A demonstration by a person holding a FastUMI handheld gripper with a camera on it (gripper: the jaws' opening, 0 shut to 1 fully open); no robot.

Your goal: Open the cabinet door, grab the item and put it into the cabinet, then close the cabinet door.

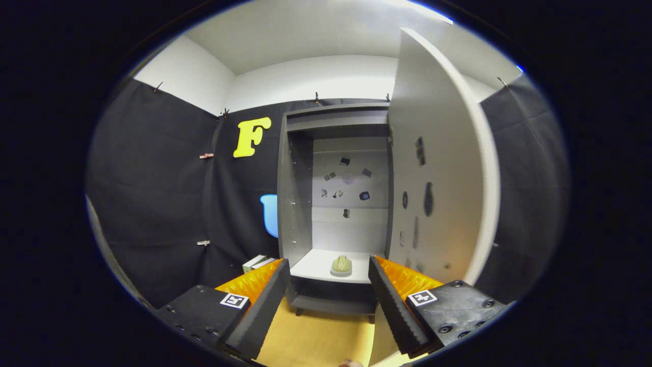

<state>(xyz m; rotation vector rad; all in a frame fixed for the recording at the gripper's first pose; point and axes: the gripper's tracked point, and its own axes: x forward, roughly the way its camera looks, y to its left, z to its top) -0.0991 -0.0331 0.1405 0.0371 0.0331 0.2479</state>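
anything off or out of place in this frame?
Nothing stands out. The cabinet door is swung wide open, and a small greenish item sits upright on the shelf inside. The gripper is open and empty, with the item beyond its fingers. No spill or damage shows.

The handheld two-finger gripper (328,300) points straight ahead, held level, its fingers spread wide apart with nothing between them. The left finger (260,311) and the right finger (395,311) angle outward from far to near, each with a ridged inner pad. Both carry a square printed marker tag near the base.
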